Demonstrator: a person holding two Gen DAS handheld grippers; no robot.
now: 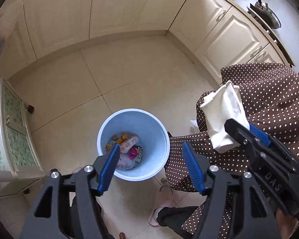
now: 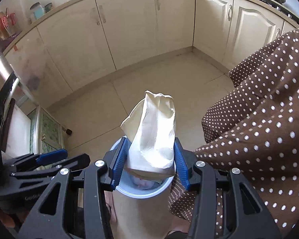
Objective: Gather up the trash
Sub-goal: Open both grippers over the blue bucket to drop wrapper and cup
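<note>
low cabinet (image 1: 16, 139) at far left, well clear of the work. left gripper (image 1: 149, 167) wide open, empty, blue pads apart, hovering over the bin (image 1: 161, 131) with wrappers (image 1: 127, 145) at its bottom. bare floor (image 1: 109, 75) all round the bin, plenty of room to approach from above; only the rim to mind. further right, right gripper (image 2: 150, 159) closed on the bag (image 2: 153, 131), pinched low across its folded base, top flopping free above the pads, sitting just over the near rim of the bin. probably light, soft, crumpled paper or thin plastic: no crush risk, likely to drop slowly and maybe catch on a pad or the rim, so best centred over the opening before release. dotted cloth (image 2: 259, 119) close on the right, near the bin's edge, liable to snag a sideways swing.
</note>
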